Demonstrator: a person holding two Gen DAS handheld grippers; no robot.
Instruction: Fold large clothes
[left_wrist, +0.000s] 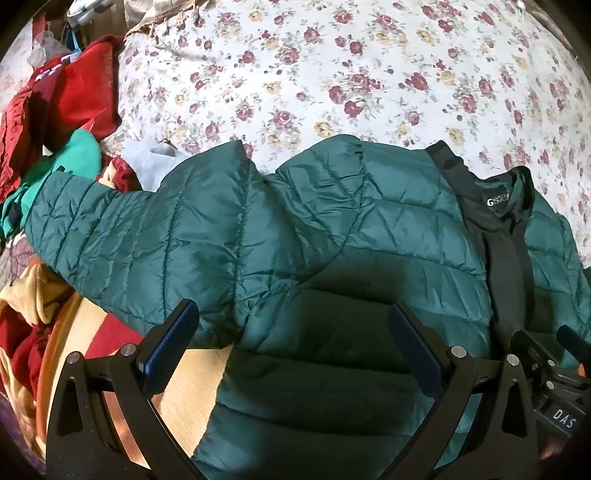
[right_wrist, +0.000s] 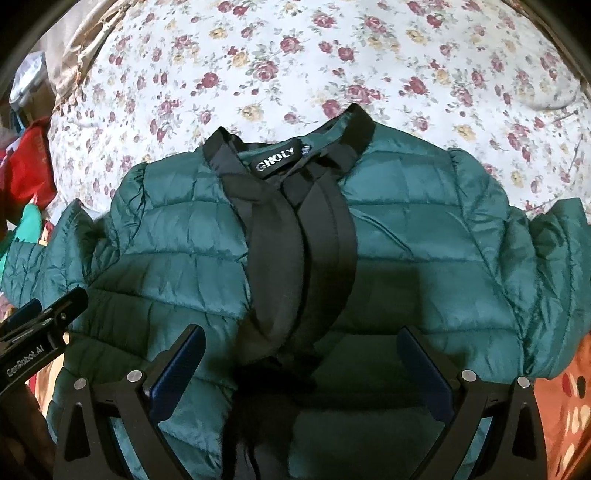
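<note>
- A dark green quilted jacket lies spread front-up on a bed covered by a floral sheet, collar towards the far side and its black zipper placket running down the middle.
- A black neck label with white lettering shows inside the open collar.
- One sleeve stretches out to the left, its cuff reaching a heap of loose clothes: a red garment, a bright green piece and something yellow nearer the bed's edge.
- That pile crowds the left end of the jacket; the sleeve lies against it, partly over it.
- On the right, the other sleeve bunches up beside an orange patterned cloth.
- The left gripper hovers low over the jacket's left side near the armpit, spread wide, nothing between its blue-padded fingers.
- The right gripper hangs just above the placket at the lower chest, likewise spread apart and empty.
- The two tools sit close side by side; each shows at the edge of the other's view.
</note>
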